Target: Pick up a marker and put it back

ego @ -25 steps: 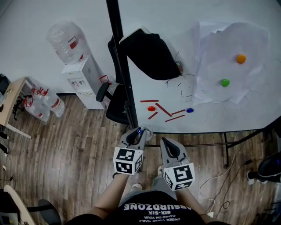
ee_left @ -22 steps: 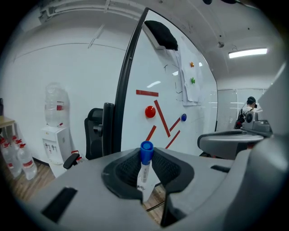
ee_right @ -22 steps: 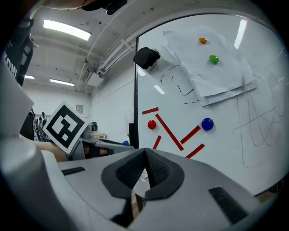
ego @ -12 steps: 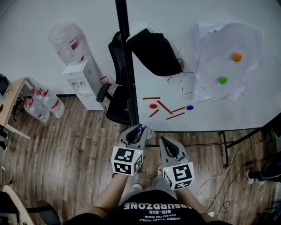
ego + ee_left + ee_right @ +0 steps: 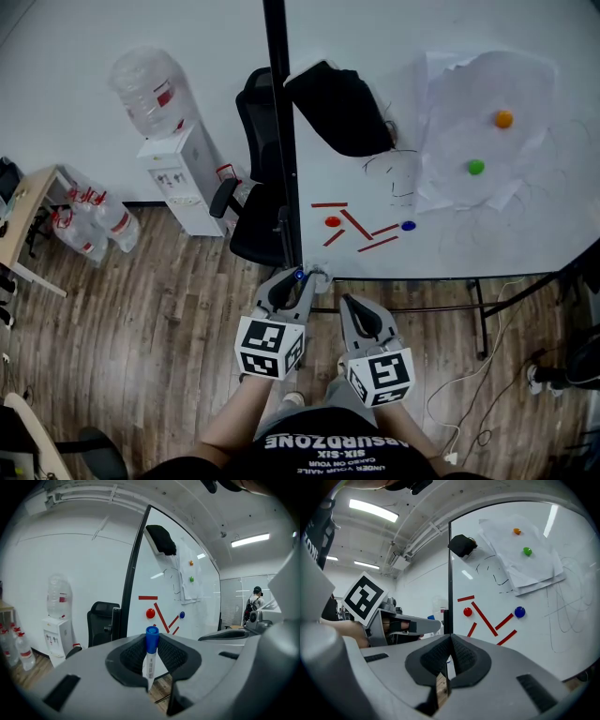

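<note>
My worry is the blue-capped marker (image 5: pixel 150 656) twisting or slipping: my left gripper (image 5: pixel 298 279) pinches only its barrel, upright and cap up, so a knock against the whiteboard (image 5: pixel 487 239) frame could drop it to the floor. It sits between those jaws, short of the board; my right gripper (image 5: pixel 449 657) is pressed together, empty.

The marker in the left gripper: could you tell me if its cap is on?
On: a blue cap covers the upper end of the marker pinched by the left gripper.
</note>
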A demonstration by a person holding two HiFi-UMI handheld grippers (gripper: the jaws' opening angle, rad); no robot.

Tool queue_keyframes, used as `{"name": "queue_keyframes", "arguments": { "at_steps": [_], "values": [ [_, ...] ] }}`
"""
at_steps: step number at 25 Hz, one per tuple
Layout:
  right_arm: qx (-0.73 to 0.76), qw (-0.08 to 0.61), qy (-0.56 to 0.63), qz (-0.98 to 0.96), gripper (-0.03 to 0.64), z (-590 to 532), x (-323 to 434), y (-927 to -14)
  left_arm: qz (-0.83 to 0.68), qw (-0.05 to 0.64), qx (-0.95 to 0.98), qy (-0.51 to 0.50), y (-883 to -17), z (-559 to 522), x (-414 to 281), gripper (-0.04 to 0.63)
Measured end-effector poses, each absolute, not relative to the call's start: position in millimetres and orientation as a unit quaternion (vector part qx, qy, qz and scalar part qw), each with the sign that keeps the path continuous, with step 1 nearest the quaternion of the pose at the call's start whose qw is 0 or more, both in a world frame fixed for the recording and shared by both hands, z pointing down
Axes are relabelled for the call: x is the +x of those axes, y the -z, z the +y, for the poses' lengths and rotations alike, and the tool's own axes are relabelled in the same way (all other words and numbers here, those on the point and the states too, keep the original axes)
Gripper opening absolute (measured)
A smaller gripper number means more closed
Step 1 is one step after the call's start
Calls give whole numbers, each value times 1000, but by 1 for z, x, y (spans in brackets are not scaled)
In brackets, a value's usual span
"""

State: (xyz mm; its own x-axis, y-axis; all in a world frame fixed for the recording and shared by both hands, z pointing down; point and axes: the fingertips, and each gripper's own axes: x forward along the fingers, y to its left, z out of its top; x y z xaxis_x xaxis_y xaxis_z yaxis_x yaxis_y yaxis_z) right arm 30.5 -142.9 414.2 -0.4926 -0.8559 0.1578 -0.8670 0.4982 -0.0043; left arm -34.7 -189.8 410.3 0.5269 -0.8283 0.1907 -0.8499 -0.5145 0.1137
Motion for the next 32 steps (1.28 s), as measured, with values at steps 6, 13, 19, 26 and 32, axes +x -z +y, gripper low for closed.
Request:
{"name": "queue_keyframes", "arguments": {
  "at_steps": [6,13,19,26,32],
  "values": [
    [495,64,-44,-866,-2,-132,23,-415,-487,98,866,-52,-410,-179,-44,77],
    [493,63,-49,-867,-2,-119,17,-418,-487,97,867,-51,-409,-163,-50,77],
    [490,61,-50,-868,-2,-108,12,-420,-486,97,867,-55,-412,-151,-53,77],
    [491,61,-54,-867,-2,-95,4,-423,-484,98,867,-62,-418,-138,-59,77],
    [498,65,-60,-863,-2,-85,4,-429,-478,100,869,-77,-433,-128,-57,77]
  ]
}}
